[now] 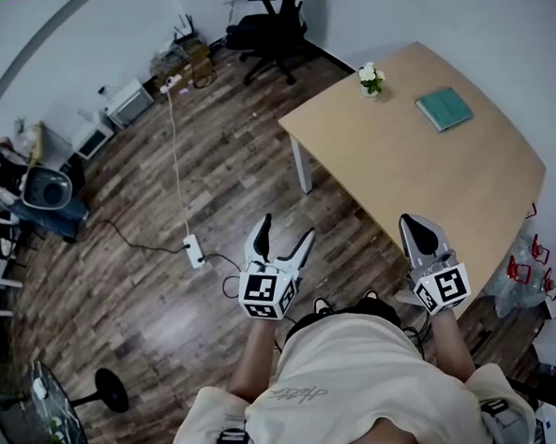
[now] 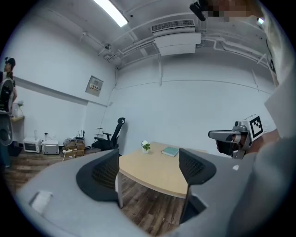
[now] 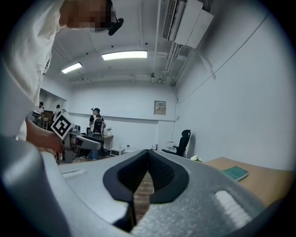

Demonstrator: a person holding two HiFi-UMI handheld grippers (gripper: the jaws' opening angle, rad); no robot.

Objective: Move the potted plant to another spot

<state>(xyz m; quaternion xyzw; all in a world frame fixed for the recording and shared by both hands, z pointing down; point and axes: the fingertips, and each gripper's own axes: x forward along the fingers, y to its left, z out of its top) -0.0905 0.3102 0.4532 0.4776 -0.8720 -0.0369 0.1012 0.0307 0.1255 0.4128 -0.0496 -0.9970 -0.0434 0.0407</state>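
the wooden floor (image 1: 160,289) takes up most of what i see: a wide bare stretch to my left and ahead, crossed only by a white cable running to a power strip (image 1: 195,250) just ahead of the left gripper (image 1: 286,227). the light wood table (image 1: 417,189) fills the right side. its near edge lies right by the right gripper (image 1: 412,225), and its left corner, over a white leg, juts into the floor space ahead of me. a black office chair (image 1: 271,24) stands by the far wall, beyond the table's far corner, and a standing fan (image 1: 32,424) sits at my near left. the table top is mostly bare, with a green book (image 1: 443,109) toward its far right. the potted plant (image 1: 371,79), white flowers in a small pot, stands upright at the far corner of the table, close to the edge and well apart from both grippers. the left gripper is held out in front of me over the floor, pointing roughly level toward the table, its jaws spread wide with nothing between them. the right gripper is held level at the table's near edge, its jaws pressed together and empty.
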